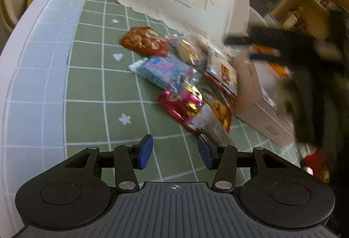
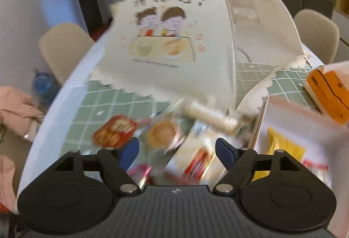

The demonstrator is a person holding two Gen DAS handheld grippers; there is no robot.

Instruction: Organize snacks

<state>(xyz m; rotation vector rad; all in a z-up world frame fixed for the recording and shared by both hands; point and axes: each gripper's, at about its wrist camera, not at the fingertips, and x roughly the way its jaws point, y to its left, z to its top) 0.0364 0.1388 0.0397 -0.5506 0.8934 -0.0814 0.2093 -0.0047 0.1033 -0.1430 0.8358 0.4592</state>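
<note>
Several snack packets lay in a loose heap on the green checked tablecloth (image 1: pixel 91 89), just beside an open cardboard box (image 1: pixel 259 111) at the heap's right. At the far end of the heap was a red packet (image 1: pixel 145 41); next came a blue packet (image 1: pixel 161 71), then a shiny pink packet (image 1: pixel 182 105) nearest the left gripper (image 1: pixel 175 151). That gripper hovered low over the cloth with its blue pads (image 1: pixel 146 150) spread apart and nothing between them, the near end of the heap just beyond its right finger. The right gripper (image 2: pixel 177 154) hung above the same heap, its fingers likewise parted and empty; a white and red packet (image 2: pixel 196 157) and a round golden snack (image 2: pixel 162 133) showed beneath it, blurred. Behind the snacks stood a cream food cover (image 2: pixel 174 41) printed with two cartoon children, its scalloped edge resting on the cloth. An orange box (image 2: pixel 327 94) lay at the right edge of the right wrist view. Beige chairs (image 2: pixel 63 46) stood round the table.
</note>
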